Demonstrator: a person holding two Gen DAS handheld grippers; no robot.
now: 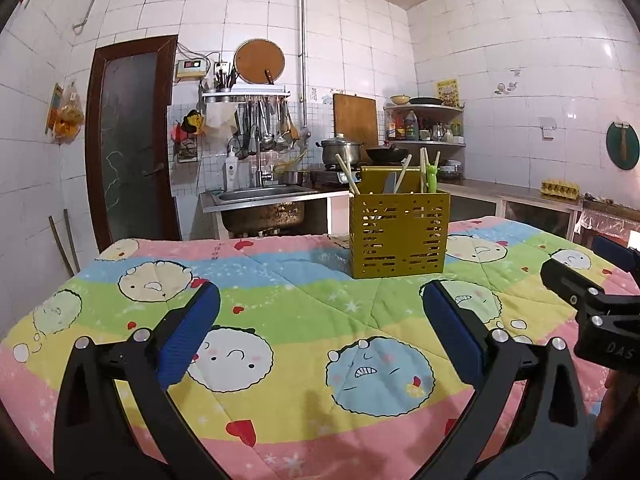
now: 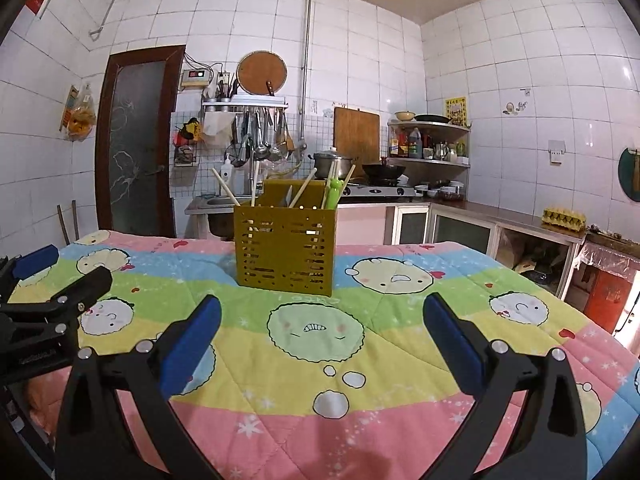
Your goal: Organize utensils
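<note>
Blue-padded fingers (image 1: pixel 188 336) of the left gripper (image 1: pixel 320 304) fill the foreground of the left wrist view, spread wide with nothing between them, hovering over the quilt (image 1: pixel 280 312) that covers the table. Likewise released, the right gripper (image 2: pixel 322 308) shows its two blue pads (image 2: pixel 192 344) well apart and empty in the right wrist view. Each gripper appears in the other's camera: the right one at the right edge of the left view, the left one at the left edge of the right view, both low over the near part of the quilt.

Cartoon faces on pastel stripes of pink, yellow, green and blue pattern the quilt. Beyond the fingertips, well apart from both grippers, stands the olive-yellow slotted utensil holder (image 1: pixel 399 234), upright on the green and blue stripes. From the left view it lies ahead and somewhat right of the gap between the fingers; from the right view, ahead and somewhat left of centre (image 2: pixel 285 246). Pale chopsticks (image 1: pixel 346 174) lean out of its top, together with a green utensil (image 1: pixel 431 178) and a grey one whose kind cannot be told.

Farther back are a steel sink (image 1: pixel 260 194), hanging ladles (image 1: pixel 266 128), a lidded pot (image 1: pixel 340 150), a black wok (image 1: pixel 386 154), corner shelves (image 1: pixel 426 124) and white tiled walls (image 1: pixel 520 60).
</note>
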